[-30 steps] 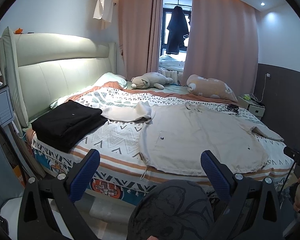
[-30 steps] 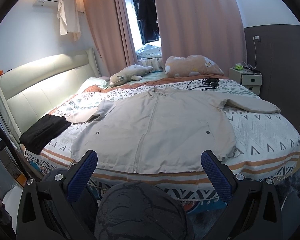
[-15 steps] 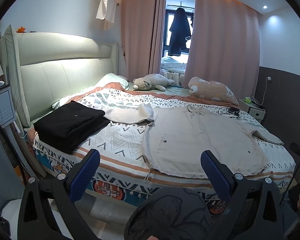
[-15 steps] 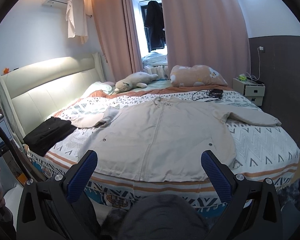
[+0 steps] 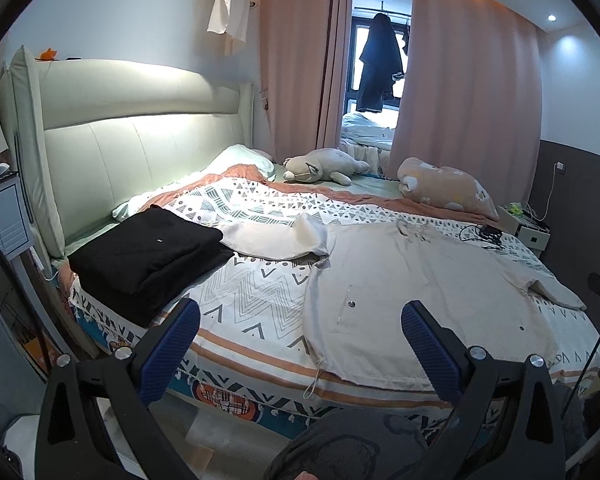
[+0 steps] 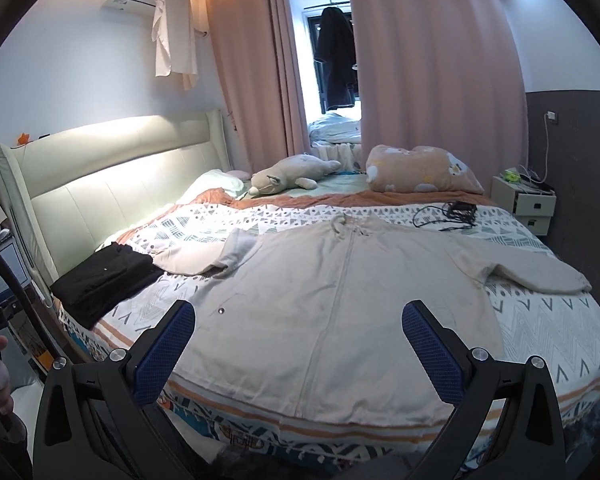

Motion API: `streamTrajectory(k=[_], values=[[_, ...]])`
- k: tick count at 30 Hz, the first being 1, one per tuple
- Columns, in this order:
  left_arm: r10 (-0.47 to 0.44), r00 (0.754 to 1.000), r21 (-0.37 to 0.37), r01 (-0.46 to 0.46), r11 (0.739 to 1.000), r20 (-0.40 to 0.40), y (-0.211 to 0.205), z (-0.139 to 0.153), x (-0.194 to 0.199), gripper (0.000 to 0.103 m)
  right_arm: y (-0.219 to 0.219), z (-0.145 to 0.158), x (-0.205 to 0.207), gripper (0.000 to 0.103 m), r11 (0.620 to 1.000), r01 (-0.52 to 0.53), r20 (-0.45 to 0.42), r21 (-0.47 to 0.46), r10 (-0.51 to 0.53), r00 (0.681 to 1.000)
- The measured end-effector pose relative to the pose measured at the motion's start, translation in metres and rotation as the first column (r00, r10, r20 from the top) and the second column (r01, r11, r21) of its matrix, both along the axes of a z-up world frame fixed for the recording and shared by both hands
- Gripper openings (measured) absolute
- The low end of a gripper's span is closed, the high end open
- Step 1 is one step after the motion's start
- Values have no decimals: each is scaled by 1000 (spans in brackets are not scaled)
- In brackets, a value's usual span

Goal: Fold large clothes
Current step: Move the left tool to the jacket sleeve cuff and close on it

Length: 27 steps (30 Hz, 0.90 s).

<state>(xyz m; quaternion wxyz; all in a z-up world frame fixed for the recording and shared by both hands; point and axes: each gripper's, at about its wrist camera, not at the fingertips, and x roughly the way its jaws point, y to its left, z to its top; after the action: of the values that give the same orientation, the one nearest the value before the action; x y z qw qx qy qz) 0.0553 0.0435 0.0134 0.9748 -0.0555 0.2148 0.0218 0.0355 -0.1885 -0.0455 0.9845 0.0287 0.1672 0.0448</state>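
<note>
A large beige zip jacket point(image 6: 340, 288) lies spread flat, front up, on the patterned bedspread point(image 6: 548, 320), hem toward me, one sleeve out to each side. The left wrist view shows the same jacket point(image 5: 412, 280) right of centre. A folded black garment point(image 5: 152, 256) rests on the bed's near left corner, also seen in the right wrist view as the black garment point(image 6: 100, 280). My left gripper point(image 5: 300, 328) hangs open above the bed's front edge, empty. My right gripper point(image 6: 299, 328) is open over the jacket's hem, apart from the cloth.
A plush toy point(image 6: 292, 176) and a peach pillow point(image 6: 416, 170) lie at the far side of the bed. A black cable bundle point(image 6: 456, 212) sits beyond the jacket's right shoulder. A padded headboard point(image 5: 132, 152) is at left, a nightstand point(image 6: 524, 204) at right, pink curtains point(image 6: 432, 60) behind.
Both grippers have moved slightly up and forward toward the bed, so the person's dark-clothed knee fills less of each view. Both stay open; the jacket has not moved.
</note>
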Motion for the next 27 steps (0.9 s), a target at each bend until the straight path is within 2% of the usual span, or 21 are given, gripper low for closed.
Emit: streamTrajectory(k=[9,17,23,27], values=[[50,998,-29,-51,998,-37,15,-9,61,103,2,0,91,103,998,-55,3,8,54,999],[108,992,-1,-109,994,-69,23,-18,127,103,1,8,177,103,998,-66,-16,15,67,998],[90,991,-50,-95,994,-97,38,-20,175,103,8,13,235,103,998,-56,-34,38,57,998],[92,991,-52,-97,994,-97,45,-18,209,103,11,15,269,103,996,-53,-45,73,56,997]])
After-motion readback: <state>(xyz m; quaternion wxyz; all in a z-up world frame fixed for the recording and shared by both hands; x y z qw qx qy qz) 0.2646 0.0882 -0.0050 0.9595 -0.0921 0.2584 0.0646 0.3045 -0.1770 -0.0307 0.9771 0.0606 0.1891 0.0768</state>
